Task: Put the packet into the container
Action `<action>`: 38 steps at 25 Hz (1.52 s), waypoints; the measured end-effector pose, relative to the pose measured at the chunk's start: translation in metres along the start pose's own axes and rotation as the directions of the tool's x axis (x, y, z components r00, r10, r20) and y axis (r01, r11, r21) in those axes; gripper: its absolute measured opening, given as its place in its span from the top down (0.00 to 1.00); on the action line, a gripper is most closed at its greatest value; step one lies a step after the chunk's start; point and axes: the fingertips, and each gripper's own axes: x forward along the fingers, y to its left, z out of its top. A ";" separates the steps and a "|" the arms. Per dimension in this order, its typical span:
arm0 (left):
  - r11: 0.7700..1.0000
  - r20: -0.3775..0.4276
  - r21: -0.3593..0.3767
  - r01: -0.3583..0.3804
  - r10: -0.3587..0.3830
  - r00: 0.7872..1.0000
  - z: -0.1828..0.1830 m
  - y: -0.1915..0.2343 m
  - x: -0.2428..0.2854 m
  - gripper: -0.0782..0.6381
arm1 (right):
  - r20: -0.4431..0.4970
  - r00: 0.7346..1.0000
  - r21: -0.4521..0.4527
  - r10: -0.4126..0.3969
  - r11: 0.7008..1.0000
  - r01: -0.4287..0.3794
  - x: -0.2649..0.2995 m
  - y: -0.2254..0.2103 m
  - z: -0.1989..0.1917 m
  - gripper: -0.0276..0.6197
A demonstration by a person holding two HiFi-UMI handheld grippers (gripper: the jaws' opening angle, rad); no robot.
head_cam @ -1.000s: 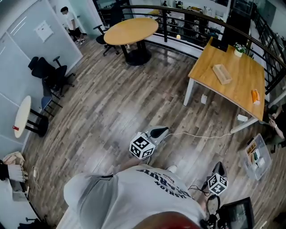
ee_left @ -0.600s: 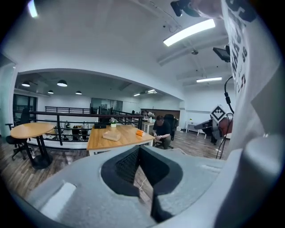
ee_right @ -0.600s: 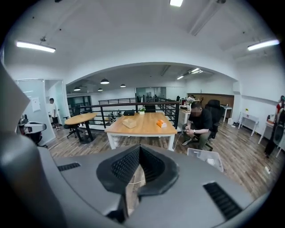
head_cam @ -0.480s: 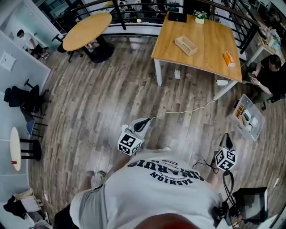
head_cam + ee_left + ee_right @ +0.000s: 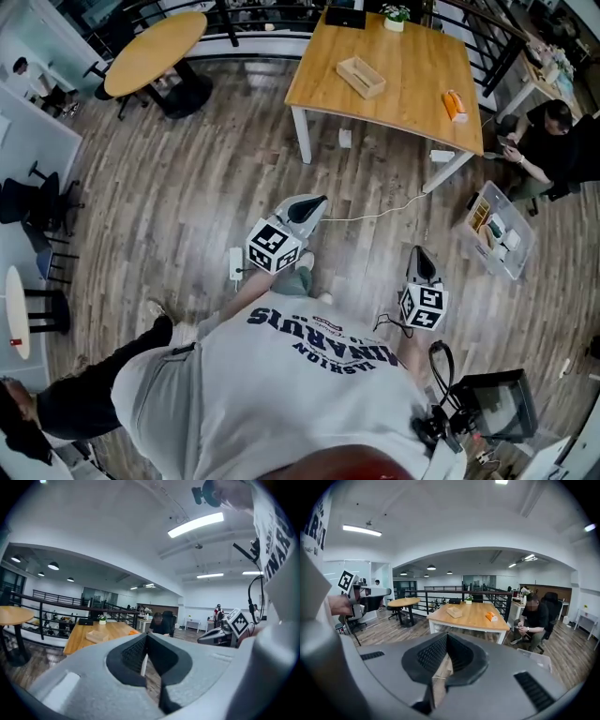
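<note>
An orange packet lies near the right end of a wooden table, and a shallow wooden container sits further left on it. Both are well ahead of me, across open floor. My left gripper is held low in front of my body, shut and empty, pointing at the table. My right gripper is also shut with nothing in it. The left gripper view shows the container and the packet beyond its closed jaws. In the right gripper view the container and packet lie on the table.
A person sits at the table's right end, with a clear plastic bin on the floor nearby. A white cable and a power strip lie on the wooden floor. A round table stands far left, and a black railing runs behind.
The person has walked towards the wooden table, which now sits nearer and more central in the head view. Both grippers stayed shut and empty in front of the body.
</note>
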 end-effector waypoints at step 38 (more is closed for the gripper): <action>0.992 0.152 -0.076 0.098 -0.085 0.985 0.071 0.211 0.095 0.90 | 0.076 0.997 0.026 -0.030 0.999 0.028 0.221 0.042 0.182 0.94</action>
